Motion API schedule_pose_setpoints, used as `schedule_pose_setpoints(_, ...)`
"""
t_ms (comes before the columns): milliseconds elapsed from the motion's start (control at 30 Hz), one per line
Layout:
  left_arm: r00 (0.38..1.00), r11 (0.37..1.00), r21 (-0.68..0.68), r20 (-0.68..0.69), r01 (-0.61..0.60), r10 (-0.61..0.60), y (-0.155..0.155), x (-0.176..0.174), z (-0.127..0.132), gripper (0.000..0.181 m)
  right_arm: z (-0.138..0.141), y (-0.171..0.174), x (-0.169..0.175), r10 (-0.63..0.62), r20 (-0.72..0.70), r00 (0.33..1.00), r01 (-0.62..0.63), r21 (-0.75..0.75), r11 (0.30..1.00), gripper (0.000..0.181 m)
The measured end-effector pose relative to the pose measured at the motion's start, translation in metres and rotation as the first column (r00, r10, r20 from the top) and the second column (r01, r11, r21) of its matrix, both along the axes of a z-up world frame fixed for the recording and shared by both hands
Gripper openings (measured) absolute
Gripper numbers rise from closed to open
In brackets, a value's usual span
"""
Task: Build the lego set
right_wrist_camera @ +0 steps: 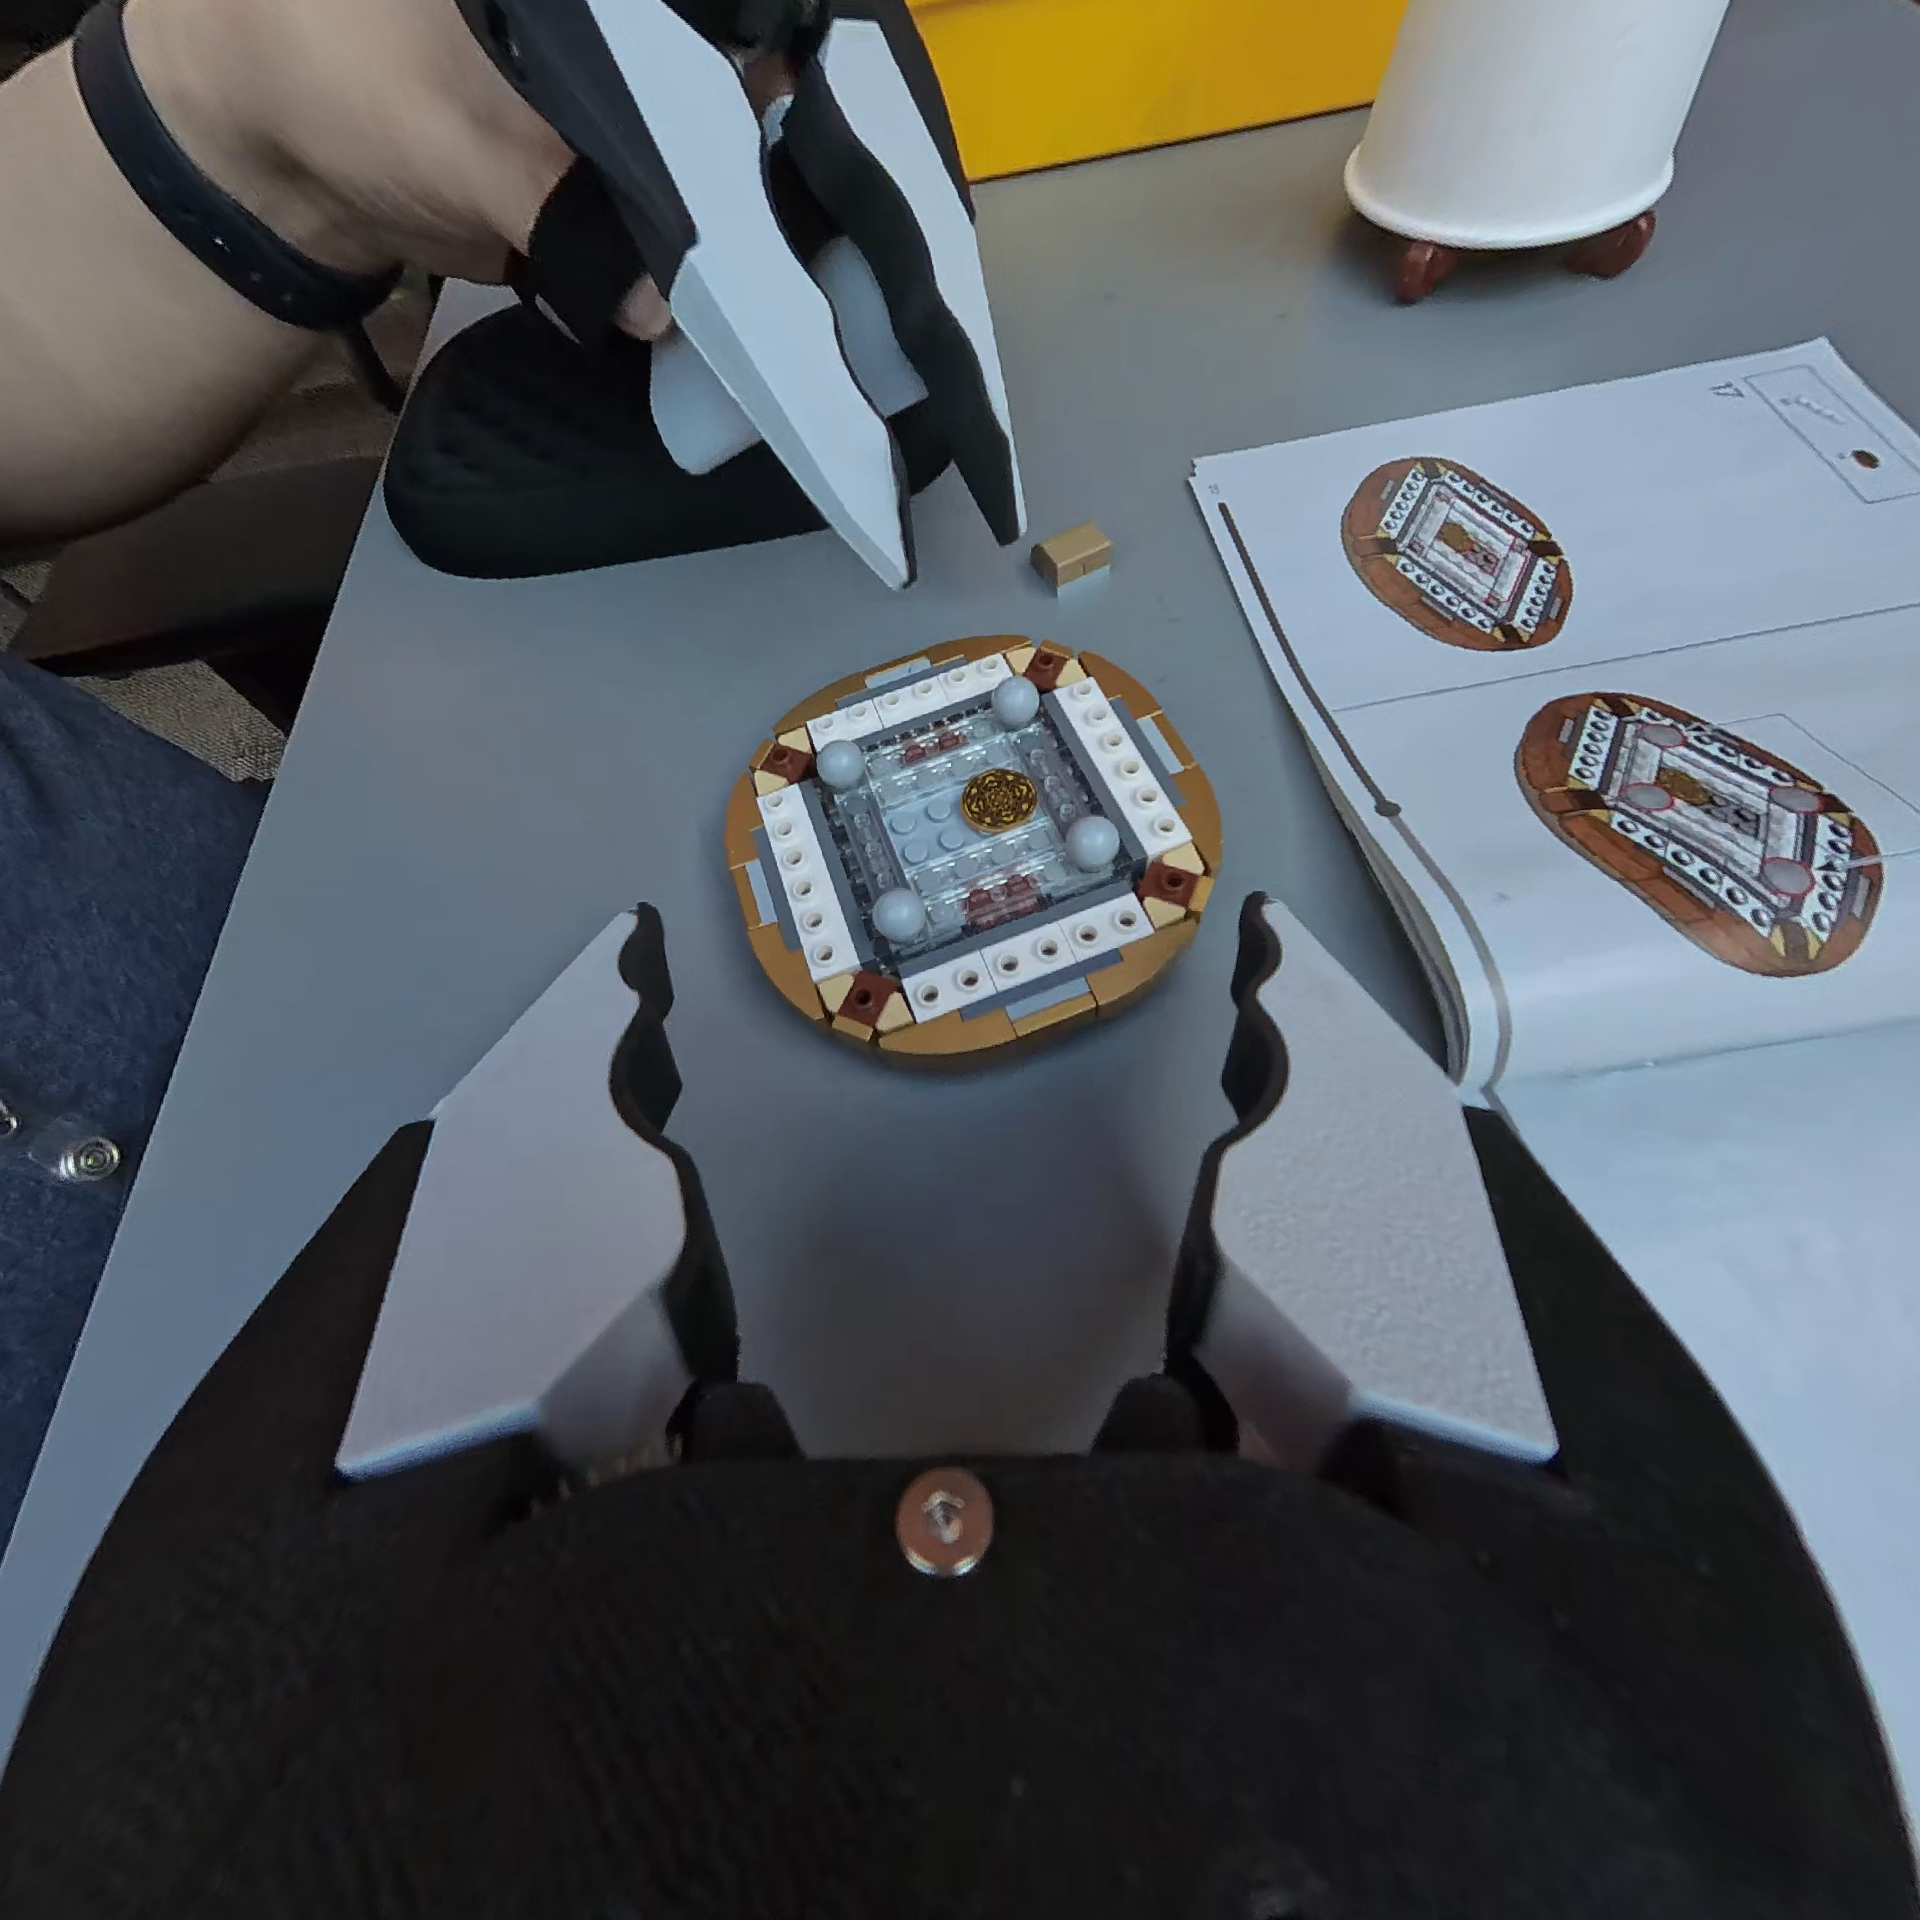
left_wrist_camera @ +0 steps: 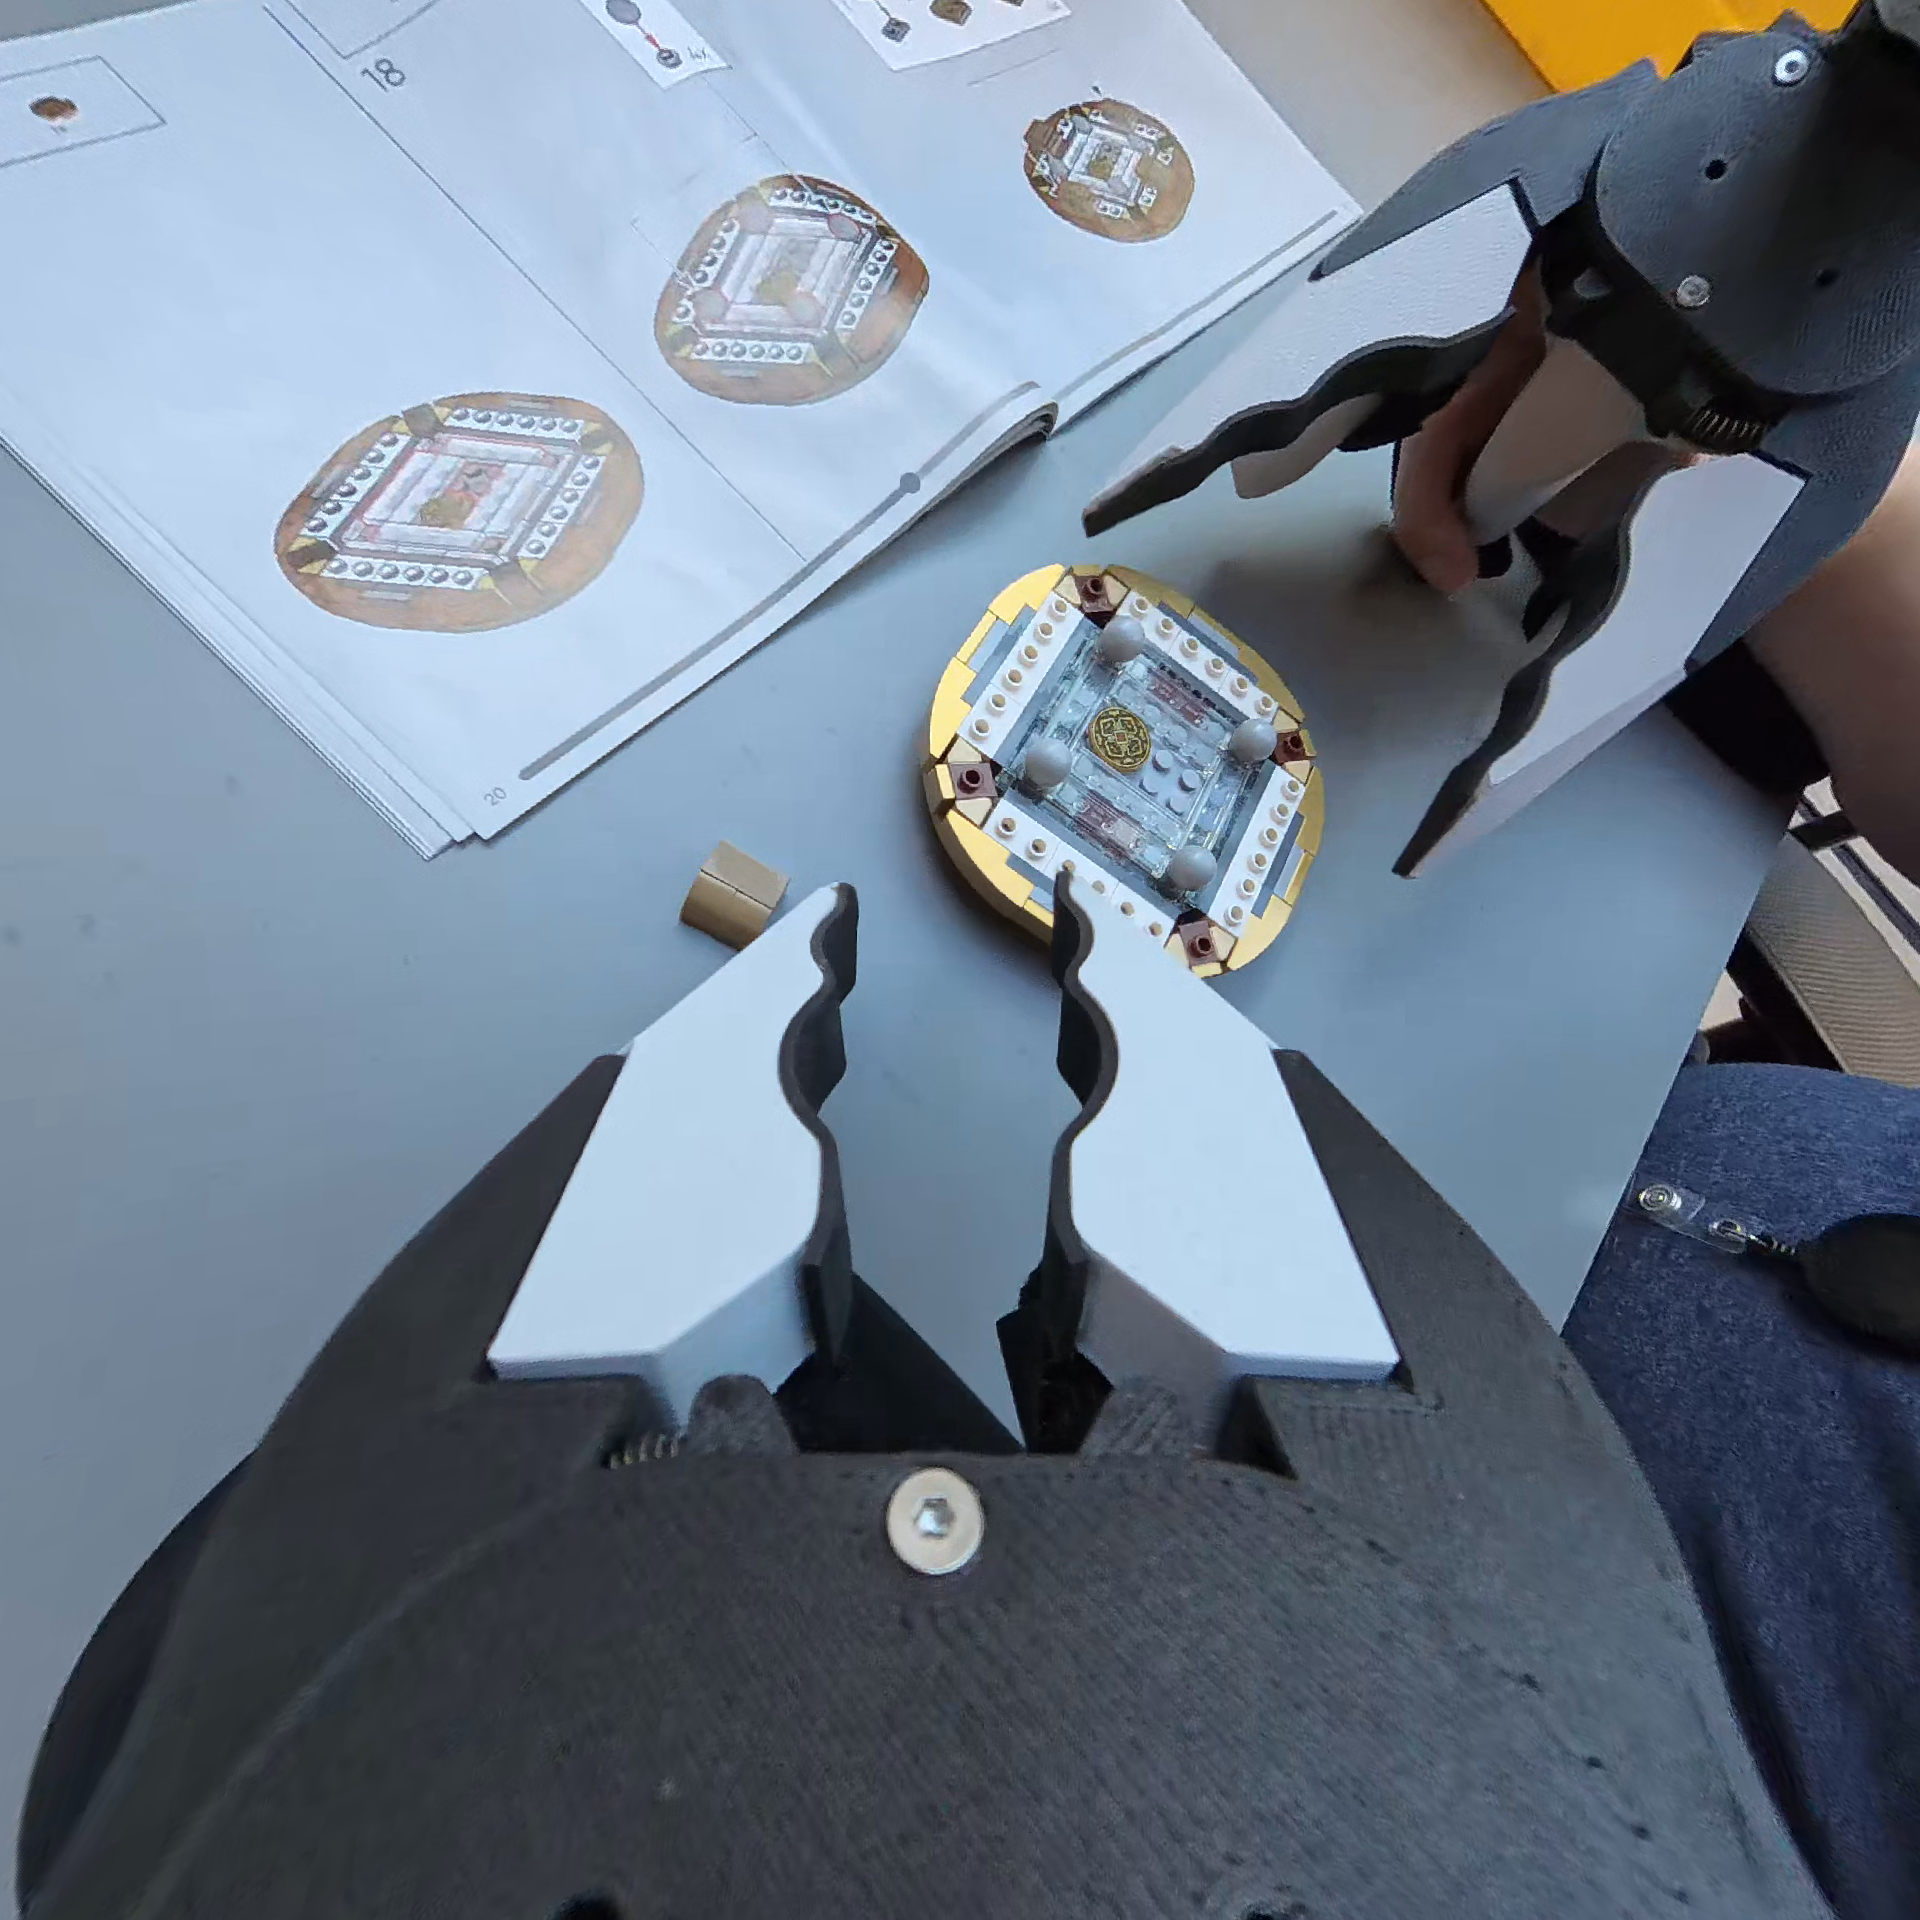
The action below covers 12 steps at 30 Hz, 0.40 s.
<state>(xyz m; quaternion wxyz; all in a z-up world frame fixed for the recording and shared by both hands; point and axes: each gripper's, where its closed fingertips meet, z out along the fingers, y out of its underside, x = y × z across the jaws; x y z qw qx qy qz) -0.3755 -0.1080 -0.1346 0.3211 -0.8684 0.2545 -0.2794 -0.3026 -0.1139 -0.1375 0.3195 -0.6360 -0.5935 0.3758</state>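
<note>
A round gold-rimmed lego build [left_wrist_camera: 1124, 769] with white studded bricks, four grey balls and a gold disc at its centre lies flat on the grey table; it also shows in the right wrist view [right_wrist_camera: 975, 847]. A small tan brick [left_wrist_camera: 734, 894] lies loose just left of it, also seen in the right wrist view [right_wrist_camera: 1072, 556]. My left gripper [left_wrist_camera: 956, 896] is open and empty, its tips between the tan brick and the build's near rim. My right gripper [right_wrist_camera: 951, 920] is wide open and empty, just short of the build; it shows in the left wrist view [left_wrist_camera: 1247, 686] above the build's right side.
An open instruction booklet [left_wrist_camera: 540, 343] lies at the back left, seen in the right wrist view [right_wrist_camera: 1621, 727] on the right. A white paper cup [right_wrist_camera: 1517, 125] on brown lego feet and a yellow box [right_wrist_camera: 1143, 83] stand farther off. The table edge and a person's blue-clad leg [left_wrist_camera: 1766, 1455] are close. The left gripper's tips are roughly 9 centimetres from the right gripper's.
</note>
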Motion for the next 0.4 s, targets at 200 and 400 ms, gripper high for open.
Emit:
schedule_pose_setpoints(200,0.997,0.999,-0.018,-0.070,0.032,-0.033,-0.002,0.008,-0.011,0.034,-0.018,-0.003,-0.010,0.048,0.124,0.991,-0.058,0.078,0.995,0.114)
schedule_pose_setpoints(400,0.994,0.999,-0.018,-0.098,0.043,-0.044,-0.001,0.010,-0.014,0.031,-0.021,-0.001,-0.010,0.032,0.145,0.989,-0.050,0.118,0.992,0.107)
